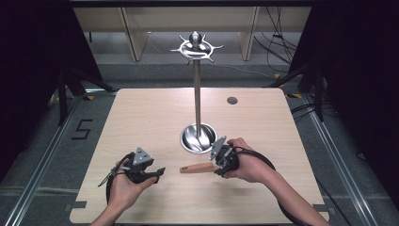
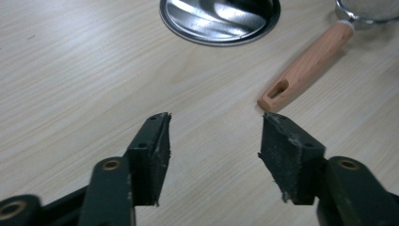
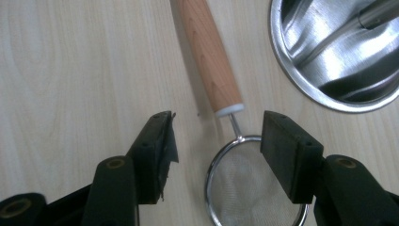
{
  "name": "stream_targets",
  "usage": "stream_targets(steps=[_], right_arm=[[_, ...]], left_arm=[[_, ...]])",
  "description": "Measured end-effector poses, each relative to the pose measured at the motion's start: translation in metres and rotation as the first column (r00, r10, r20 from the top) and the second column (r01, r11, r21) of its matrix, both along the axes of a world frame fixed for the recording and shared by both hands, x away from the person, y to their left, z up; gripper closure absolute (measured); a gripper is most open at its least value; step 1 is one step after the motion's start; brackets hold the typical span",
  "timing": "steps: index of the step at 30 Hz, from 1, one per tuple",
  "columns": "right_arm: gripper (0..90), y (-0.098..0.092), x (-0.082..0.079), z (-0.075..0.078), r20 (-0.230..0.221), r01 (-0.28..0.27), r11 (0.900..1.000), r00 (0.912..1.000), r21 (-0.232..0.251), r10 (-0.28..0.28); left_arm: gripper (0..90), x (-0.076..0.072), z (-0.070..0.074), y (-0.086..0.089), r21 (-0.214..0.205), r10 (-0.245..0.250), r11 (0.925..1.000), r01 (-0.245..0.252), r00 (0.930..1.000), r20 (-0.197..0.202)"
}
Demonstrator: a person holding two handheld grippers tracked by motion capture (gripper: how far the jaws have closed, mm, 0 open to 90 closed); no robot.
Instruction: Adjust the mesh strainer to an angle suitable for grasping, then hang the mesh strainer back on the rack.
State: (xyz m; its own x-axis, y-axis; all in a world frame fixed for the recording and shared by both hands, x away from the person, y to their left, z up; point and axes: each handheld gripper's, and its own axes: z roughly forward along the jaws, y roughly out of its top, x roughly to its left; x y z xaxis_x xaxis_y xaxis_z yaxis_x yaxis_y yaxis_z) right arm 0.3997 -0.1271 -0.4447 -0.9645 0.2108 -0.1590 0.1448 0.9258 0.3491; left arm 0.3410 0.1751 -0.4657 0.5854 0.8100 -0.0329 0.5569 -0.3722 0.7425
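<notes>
- Risk of pushing the strainer (image 3: 254,183) along the desk (image 1: 141,117) if the right tool (image 3: 216,136) closes off-centre on the thin wire neck.
- Risk of knocking the stand (image 1: 197,99) just beside it, tipping the tall pole.
- Lying flat near the front edge, handle (image 2: 306,66) pointing left.
- Left tool (image 2: 214,141): open, empty. Right tool: open, straddling the strainer rim, not gripping.
- Count: one strainer, one stand, two tools.
</notes>
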Motion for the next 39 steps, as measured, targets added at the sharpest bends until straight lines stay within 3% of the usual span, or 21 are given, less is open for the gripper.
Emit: stream_targets(steps=[3,4,5,6,9,11,14,20,24,25,27,28,31,32,33,34,35,36,37,38,39], right_arm=[[45.4,0.004,0.002,-0.002,0.011,0.009,0.9999,0.9999,-0.014,-0.009],[45.5,0.005,0.003,-0.002,0.015,0.0,0.9994,0.9999,-0.035,0.001],[45.6,0.006,0.008,-0.001,0.026,-0.046,0.9967,0.9985,-0.067,0.048],[45.6,0.01,0.006,-0.001,0.017,-0.015,0.9971,0.9997,-0.075,0.016],[45.6,0.02,0.015,-0.001,0.02,-0.095,0.9893,0.995,-0.11,0.098],[45.8,0.022,0.017,-0.001,0.02,-0.107,0.9881,0.9938,-0.111,0.11],[47.8,0.029,0.024,-0.003,0.006,-0.169,0.9742,0.9851,-0.15,0.172],[48.6,0.035,0.023,-0.007,-0.025,-0.16,0.9713,0.9871,-0.176,0.158],[49.6,0.042,0.03,-0.01,0.022,-0.243,0.952,0.9677,-0.186,0.251],[49.7,0.044,0.028,-0.01,0.01,-0.219,0.96,0.9745,-0.175,0.224],[50.0,0.047,0.027,-0.011,-0.006,-0.212,0.9599,0.9767,-0.183,0.215],[51.2,0.051,0.028,-0.014,0.003,-0.24,0.9469,0.9693,-0.214,0.246],[53.1,0.053,0.028,-0.019,-0.011,-0.255,0.9401,0.9656,-0.226,0.26],[53.5,0.053,0.028,-0.02,-0.018,-0.249,0.9401,0.9675,-0.232,0.252],[53.5,0.053,0.028,-0.02,-0.018,-0.249,0.9401,0.9675,-0.232,0.252],[54.1,0.053,0.029,-0.022,-0.014,-0.268,0.9311,0.9618,-0.247,0.274],[55.4,0.052,0.028,-0.022,-0.02,-0.251,0.9348,0.9669,-0.251,0.254],[57.8,0.049,0.029,-0.023,-0.032,-0.25,0.9324,0.9676,-0.261,0.25],[59.0,0.047,0.021,-0.021,-0.069,-0.159,0.9445,0.987,-0.287,0.145],[60.2,0.047,0.025,-0.022,-0.078,-0.207,0.941,0.9781,-0.268,0.193],[60.2,0.047,0.025,-0.022,-0.078,-0.207,0.941,0.9781,-0.268,0.193]], left_arm=[[37.9,-0.002,0.0,0.002,-0.003,0.005,1.0,-0.005,0.9999,-0.011],[37.9,-0.004,-0.001,0.002,-0.028,0.012,0.9995,-0.013,0.9997,-0.023],[37.7,-0.006,-0.001,0.003,-0.033,0.023,0.9992,-0.024,0.9994,-0.027],[37.4,-0.006,-0.001,0.005,-0.042,0.029,0.9987,-0.03,0.9992,-0.029],[34.9,-0.006,-0.001,0.007,-0.038,0.034,0.9987,-0.036,0.9988,-0.035],[34.5,-0.004,-0.001,0.006,-0.045,0.045,0.9979,-0.046,0.9984,-0.035],[34.5,-0.002,0.0,0.005,-0.053,0.044,0.9975,-0.046,0.9981,-0.044],[34.5,0.001,-0.003,0.005,-0.051,0.052,0.9972,-0.055,0.9972,-0.054],[34.5,0.0,-0.002,0.007,-0.053,0.061,0.9966,-0.064,0.9969,-0.05],[34.4,0.0,-0.002,0.007,-0.053,0.061,0.9966,-0.064,0.9969,-0.05],[33.9,0.0,-0.001,0.008,-0.058,0.064,0.9961,-0.067,0.9968,-0.048],[33.8,0.0,-0.002,0.008,-0.055,0.065,0.9962,-0.068,0.9967,-0.049],[33.8,0.0,-0.003,0.008,-0.054,0.068,0.996,-0.071,0.9964,-0.049],[33.8,0.0,-0.002,0.009,-0.017,0.037,0.9991,-0.038,0.9971,-0.066],[33.8,0.0,-0.002,0.009,-0.017,0.037,0.9991,-0.038,0.9971,-0.066],[33.8,0.0,-0.003,0.008,-0.023,0.045,0.9987,-0.046,0.9972,-0.06],[33.8,0.0,-0.003,0.008,-0.025,0.047,0.9985,-0.049,0.997,-0.06],[33.8,0.0,-0.003,0.008,-0.019,0.028,0.9994,-0.029,0.9975,-0.064],[33.8,0.0,-0.003,0.008,-0.019,0.028,0.9994,-0.029,0.9975,-0.064],[33.8,0.0,-0.004,0.006,-0.033,0.04,0.9986,-0.042,0.9974,-0.06],[33.7,0.0,-0.004,0.006,-0.033,0.04,0.9986,-0.042,0.9974,-0.06]])
